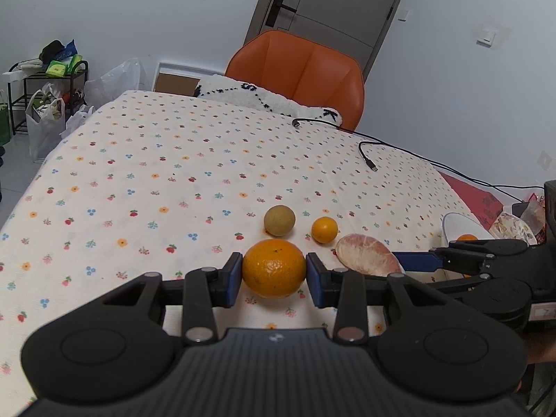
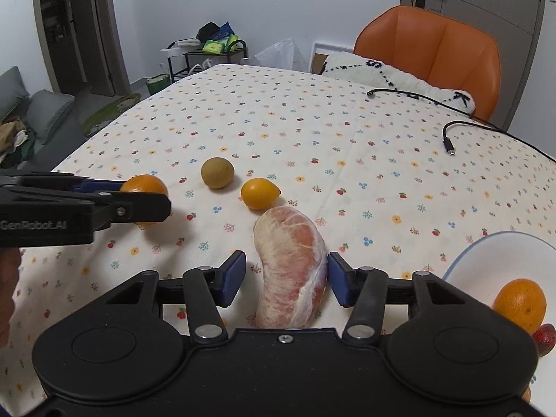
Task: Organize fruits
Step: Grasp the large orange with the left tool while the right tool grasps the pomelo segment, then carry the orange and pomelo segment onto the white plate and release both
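— While the left hand-held gripper (image 1: 274, 274) is sitting low on the worktop (image 1: 146, 173), what is it doing with that big orange (image 1: 274, 267)?

— Its blue pads are lying on either side of the orange, right up against the peel; the fruit is resting on the flowered cloth between them. I cannot tell whether it is truly squeezing or just touching.

— And the right hand-held gripper (image 2: 285, 279)?

— Its jaws are spread around the peeled pomelo segment (image 2: 292, 267). The right pad is touching the segment, while the left one is standing clear with cloth showing in the gap.

— Where is the other fruit lying?

— A brownish round fruit (image 1: 279, 220) and a small orange (image 1: 324, 229) are sitting just beyond those two, near each other. Off to the right, a white bowl (image 2: 486, 253) is holding another orange (image 2: 520, 304), with something red (image 2: 544, 338) beside it.
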A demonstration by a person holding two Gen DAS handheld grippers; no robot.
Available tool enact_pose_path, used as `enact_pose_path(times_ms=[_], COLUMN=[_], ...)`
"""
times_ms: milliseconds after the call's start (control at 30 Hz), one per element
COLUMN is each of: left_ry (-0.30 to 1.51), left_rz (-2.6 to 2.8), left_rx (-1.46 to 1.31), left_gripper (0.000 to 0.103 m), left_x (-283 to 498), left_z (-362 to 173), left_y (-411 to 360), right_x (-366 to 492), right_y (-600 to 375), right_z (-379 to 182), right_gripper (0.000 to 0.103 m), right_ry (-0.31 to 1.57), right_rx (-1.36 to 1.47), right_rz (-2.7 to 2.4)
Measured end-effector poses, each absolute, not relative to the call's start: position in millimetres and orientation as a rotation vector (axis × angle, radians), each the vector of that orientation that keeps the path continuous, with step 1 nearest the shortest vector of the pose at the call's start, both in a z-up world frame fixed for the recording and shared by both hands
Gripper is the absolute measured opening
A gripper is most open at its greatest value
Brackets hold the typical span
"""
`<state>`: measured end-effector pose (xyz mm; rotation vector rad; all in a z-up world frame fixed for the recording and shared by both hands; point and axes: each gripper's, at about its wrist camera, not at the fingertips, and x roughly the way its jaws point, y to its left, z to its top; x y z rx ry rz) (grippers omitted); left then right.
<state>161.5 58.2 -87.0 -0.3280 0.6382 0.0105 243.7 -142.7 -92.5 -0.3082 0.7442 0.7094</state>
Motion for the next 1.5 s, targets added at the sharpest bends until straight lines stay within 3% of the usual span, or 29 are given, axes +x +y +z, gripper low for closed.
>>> enact_pose_path(times_ms=[67, 200, 800, 1500], left_ry=[0.638, 0.635, 0.594, 0.592], left_rz=[0.012, 0.01, -0.094, -0.245], left_rx=[-0.323, -0.32, -0.286, -0.208], left_gripper=[0.037, 0.037, 0.037, 0.037], left_x=[160.2, 158.7, 162.5, 174.2], left_z=[-85.5, -82.5, -59.9, -49.6], left_y=[59.2, 58.7, 11.1, -71.6], right_x=[245.0, 241.6, 212.6, 195.6], right_y=[-142.8, -142.4, -206.9, -300.6], right_z=[-93.0, -92.4, -48.7, -45.4], right_gripper=[0.043, 0.039, 0.038, 0.038], right_ry=[0.734, 0.729, 0.625, 0.555], right_rx=[-0.303, -0.305, -0.123, -0.003], right_rz=[0.695, 0.681, 0.584, 0.339])
